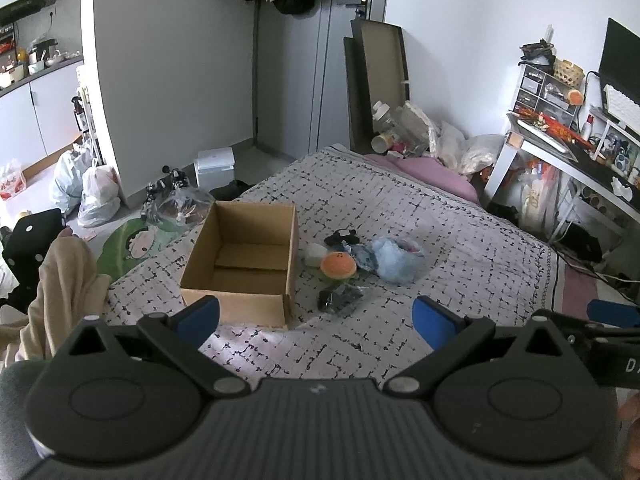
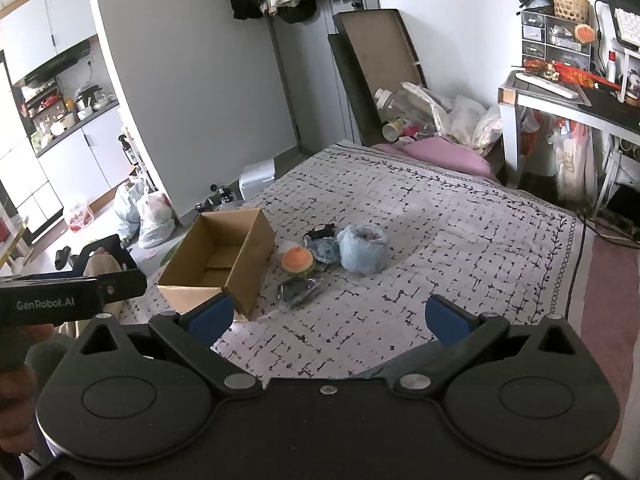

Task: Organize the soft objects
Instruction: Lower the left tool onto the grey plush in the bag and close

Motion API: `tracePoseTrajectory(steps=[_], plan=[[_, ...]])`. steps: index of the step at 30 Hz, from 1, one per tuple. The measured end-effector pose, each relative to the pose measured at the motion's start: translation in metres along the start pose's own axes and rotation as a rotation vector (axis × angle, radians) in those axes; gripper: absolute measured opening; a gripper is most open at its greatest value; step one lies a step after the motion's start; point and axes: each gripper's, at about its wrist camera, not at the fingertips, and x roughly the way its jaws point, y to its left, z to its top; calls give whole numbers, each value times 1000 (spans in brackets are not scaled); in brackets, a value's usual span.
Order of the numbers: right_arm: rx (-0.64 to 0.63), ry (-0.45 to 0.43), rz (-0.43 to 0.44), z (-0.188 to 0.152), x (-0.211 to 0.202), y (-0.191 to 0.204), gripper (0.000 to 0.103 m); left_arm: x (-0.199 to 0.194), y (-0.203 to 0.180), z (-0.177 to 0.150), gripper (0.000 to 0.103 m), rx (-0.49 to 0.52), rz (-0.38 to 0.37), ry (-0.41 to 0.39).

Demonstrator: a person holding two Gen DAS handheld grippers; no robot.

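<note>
On the bed (image 1: 440, 216), a small heap of soft objects (image 1: 360, 260) is gathered just beside an open, empty cardboard box (image 1: 240, 264). Both the left tongs (image 1: 316, 320) and the right tongs (image 2: 332, 318) are held apart, clamped on nothing, short of the heap. Neighbouring items could be dragged along if the orange plush (image 2: 297, 261) is pinched carelessly, since the pieces are touching.
</note>
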Motion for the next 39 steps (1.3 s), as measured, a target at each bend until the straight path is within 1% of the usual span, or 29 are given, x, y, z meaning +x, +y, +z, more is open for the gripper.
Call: tracePoseTrajectory(steps=[5, 8, 12, 15, 18, 22, 27, 31, 32, 36, 39], plan=[[28, 7, -14, 3, 13, -11, 103, 18, 0, 3, 102, -13, -5, 28], [61, 20, -20, 4, 23, -21, 103, 26, -1, 7, 102, -8, -1, 22], [130, 43, -3, 6, 37, -38, 103, 39, -2, 13, 102, -24, -14, 34], [147, 52, -10, 6, 47, -46, 103, 50, -4, 17, 102, -21, -31, 40], [173, 61, 2, 7, 56, -53, 103, 64, -7, 20, 102, -23, -34, 49], [201, 58, 6, 10, 69, -63, 103, 80, -12, 23, 101, -40, -48, 54], [255, 36, 13, 14, 86, -78, 102, 100, -21, 27, 100, -47, -88, 52], [299, 26, 39, 15, 101, -90, 100, 118, -30, 28, 100, -47, -106, 54], [311, 29, 40, 15, 105, -92, 97, 122, -31, 29, 100, -49, -112, 57], [343, 25, 27, 16, 120, -98, 96, 142, -38, 30, 99, -59, -141, 74], [372, 17, 27, 16, 132, -103, 93, 158, -43, 30, 93, -55, -150, 90]])
